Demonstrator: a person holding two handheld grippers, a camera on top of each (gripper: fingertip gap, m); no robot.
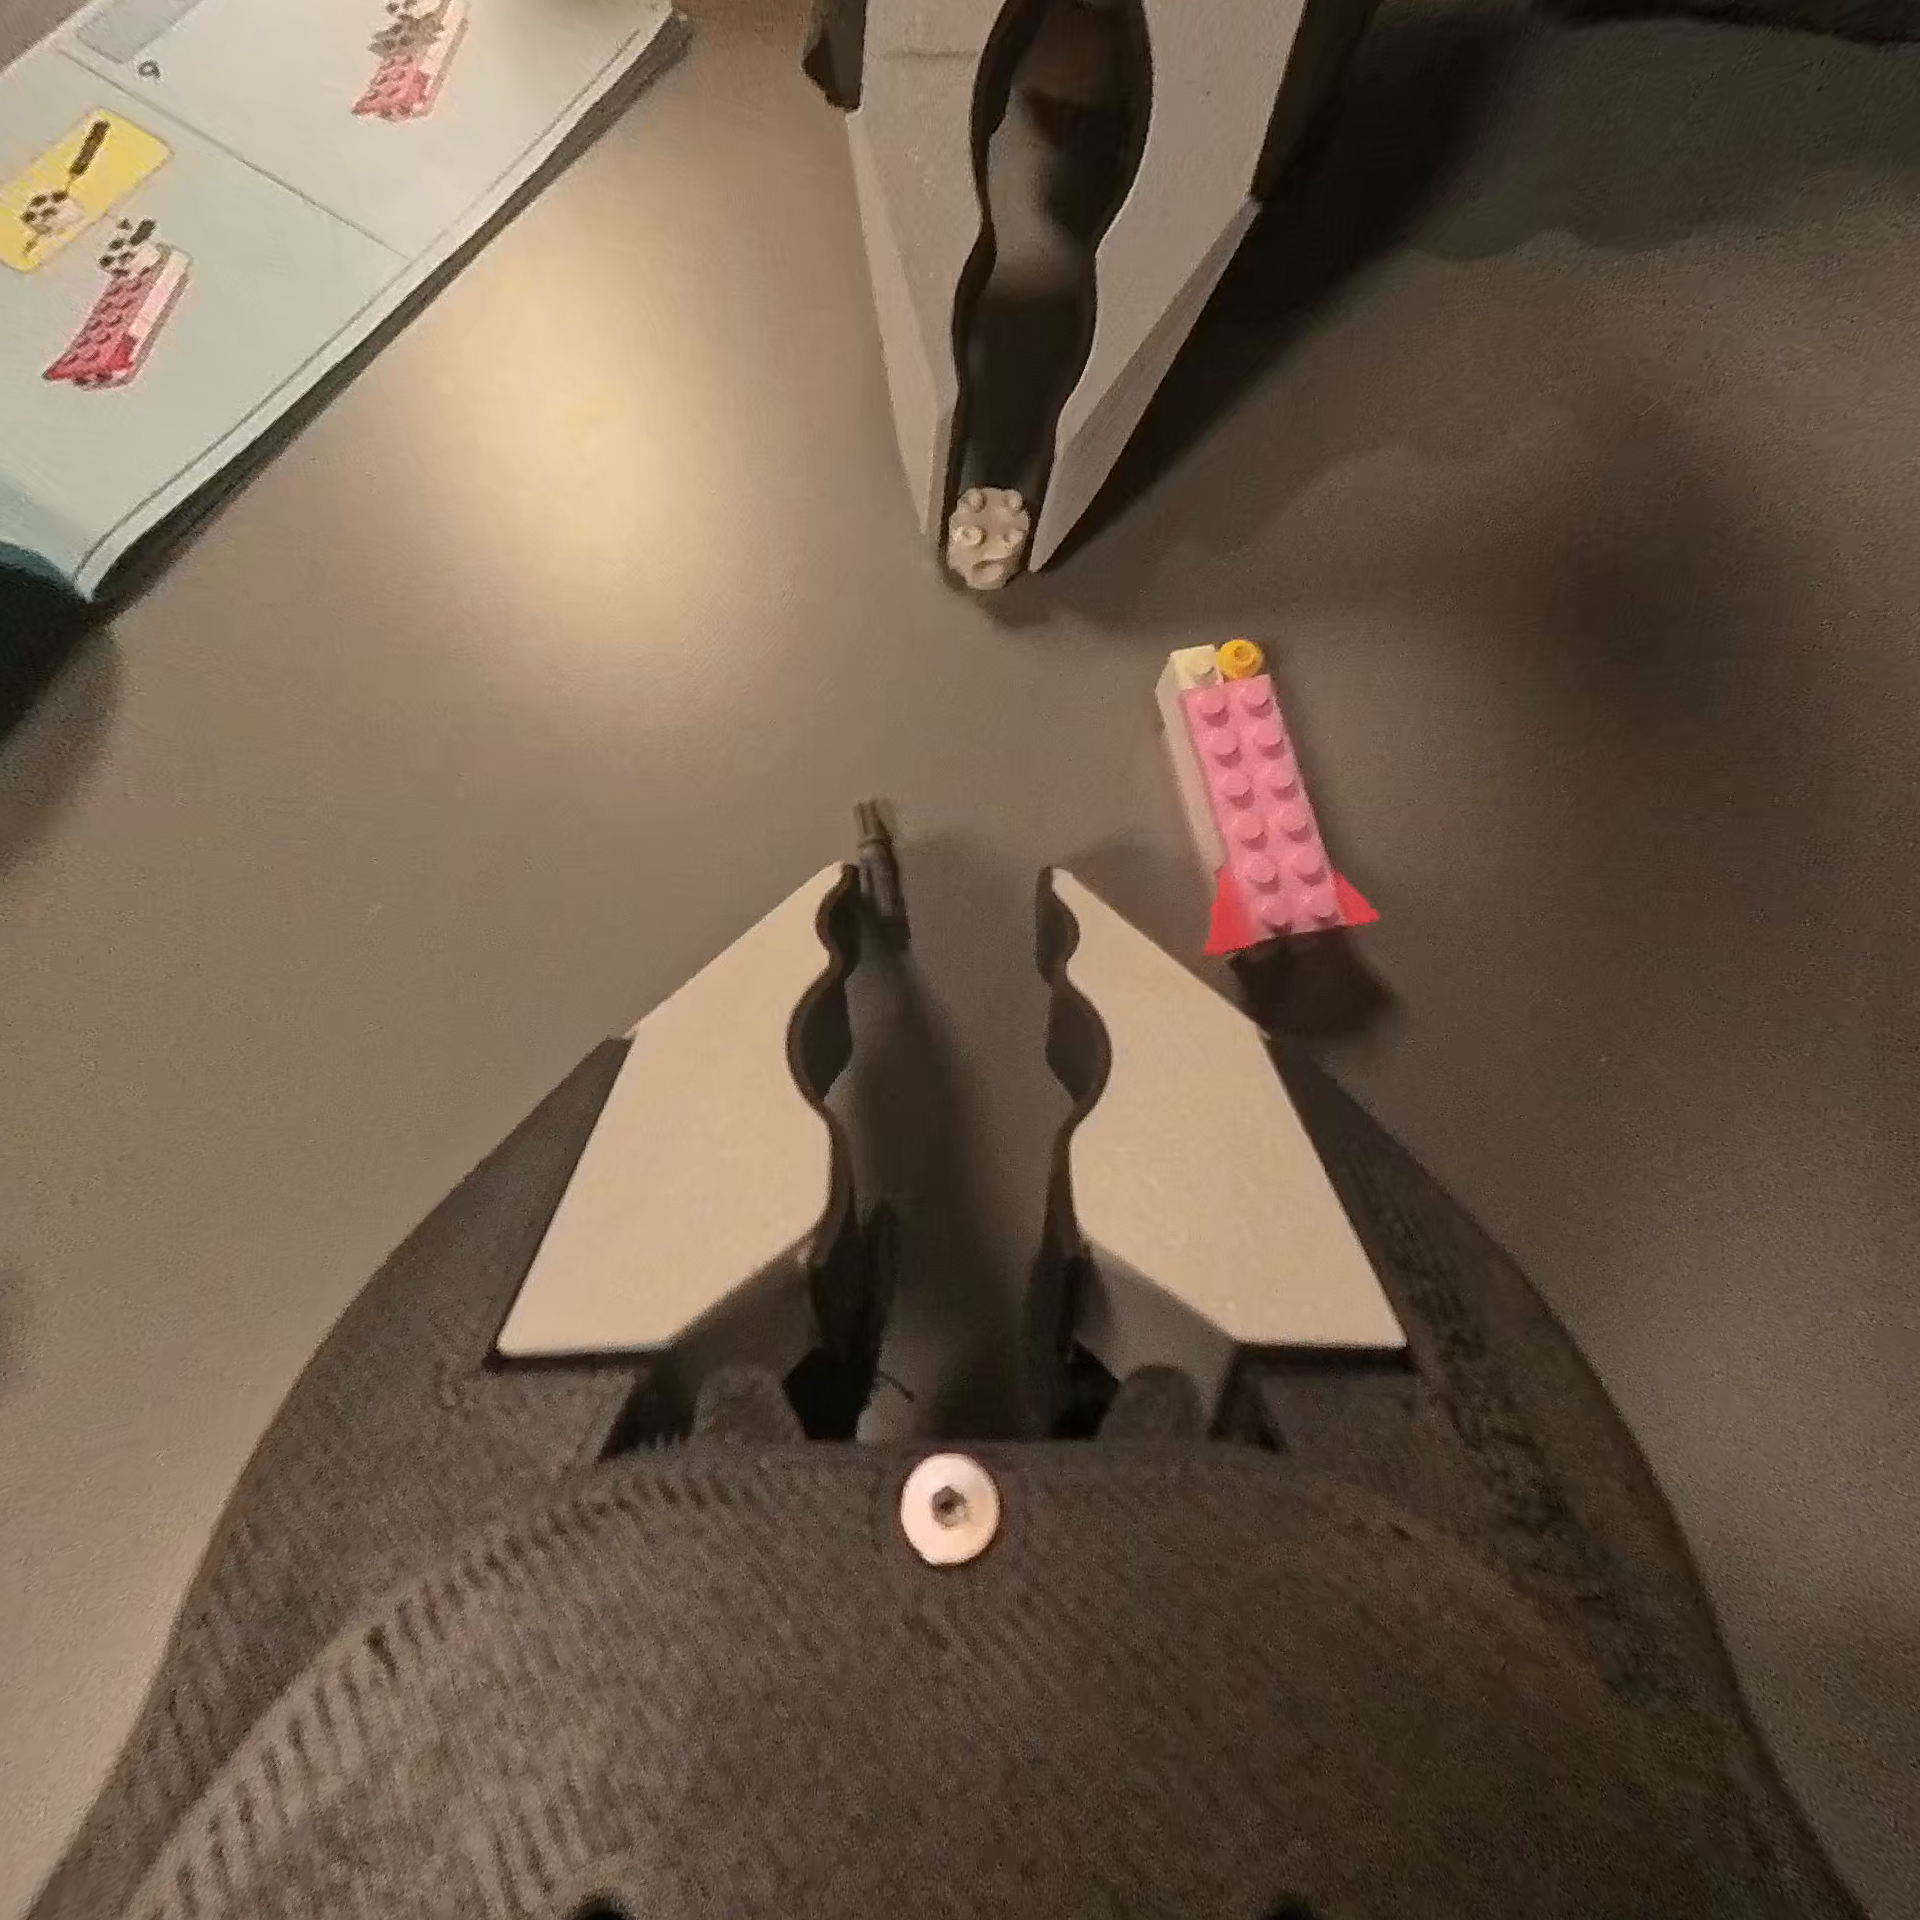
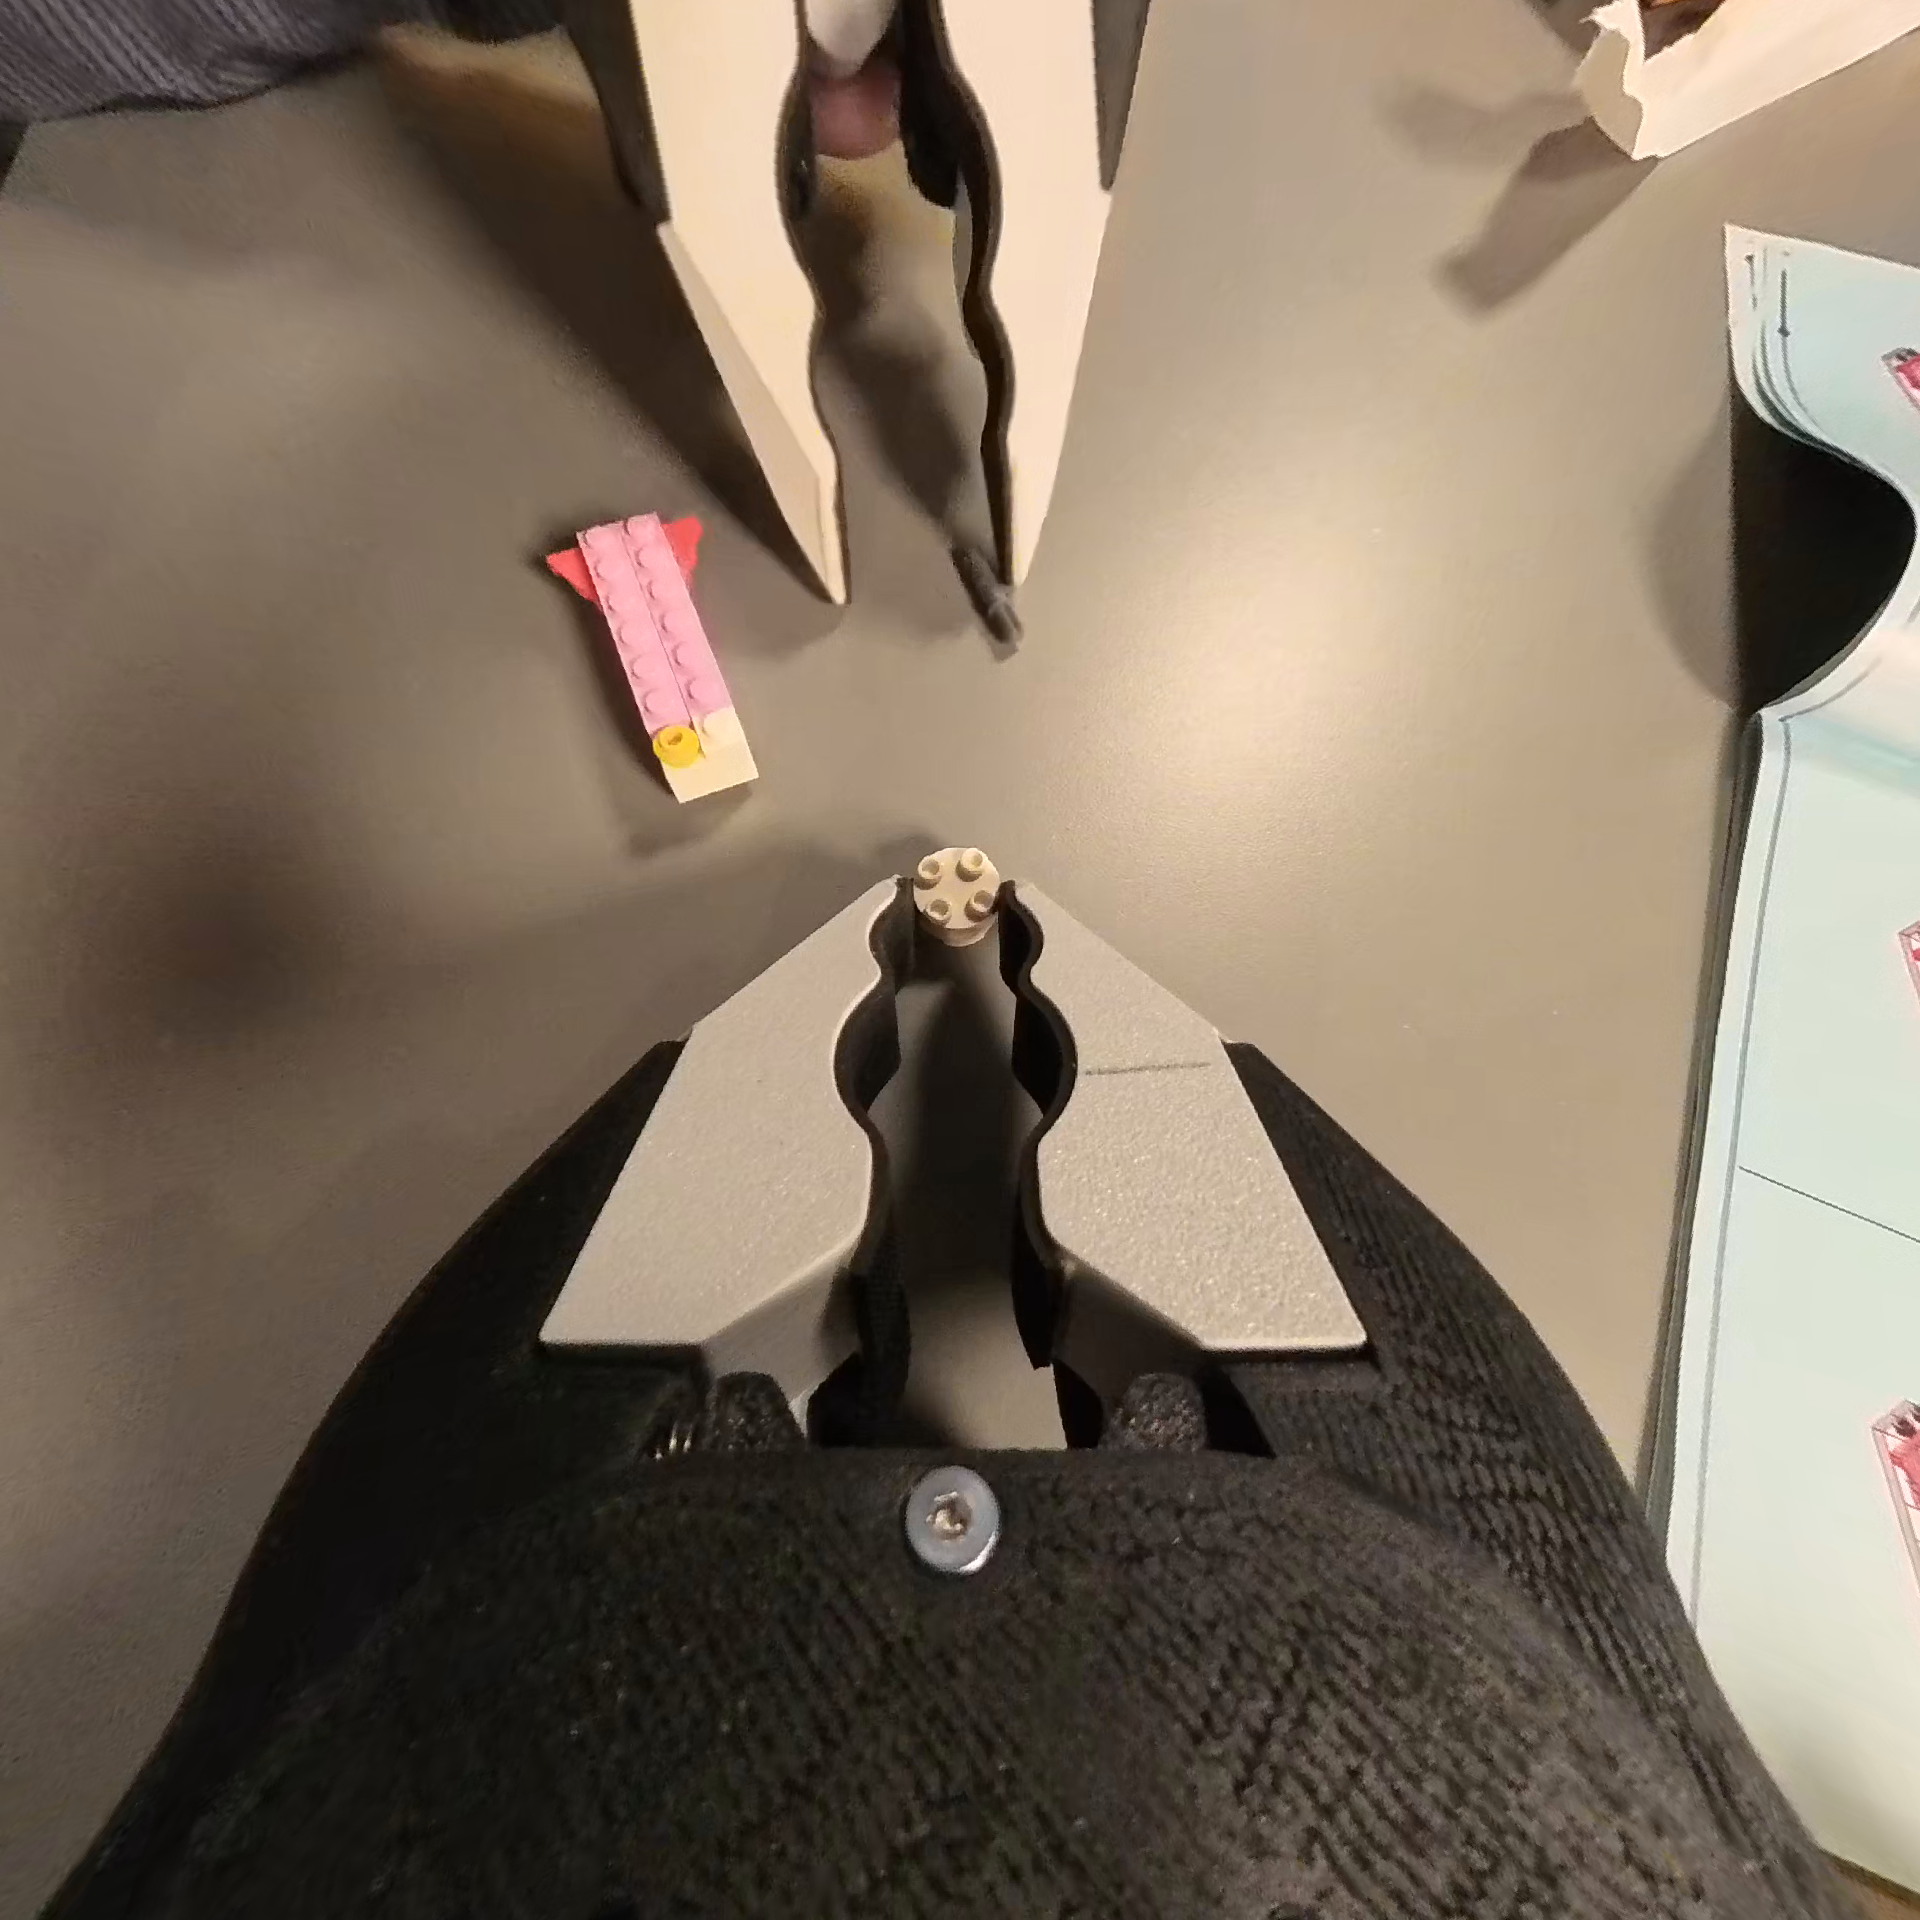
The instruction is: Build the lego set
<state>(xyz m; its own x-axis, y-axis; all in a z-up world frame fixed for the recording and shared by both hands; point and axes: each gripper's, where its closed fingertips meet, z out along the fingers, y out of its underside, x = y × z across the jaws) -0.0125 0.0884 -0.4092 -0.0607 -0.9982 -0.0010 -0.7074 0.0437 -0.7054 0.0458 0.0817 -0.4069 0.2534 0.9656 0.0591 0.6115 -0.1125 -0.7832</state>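
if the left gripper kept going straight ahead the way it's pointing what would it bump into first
Most likely the right gripper, which faces it tip to tip and holds a round tan brick. The table between them looks bare, though depth is hard to judge.

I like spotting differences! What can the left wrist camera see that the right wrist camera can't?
Only the left wrist view: a yellow box printed on the booklet's page. Only the right wrist view: torn white paper in the far corner. Both: the pink brick model, the small dark pin beside one finger of the open left gripper, and the right gripper shut on a round tan brick.
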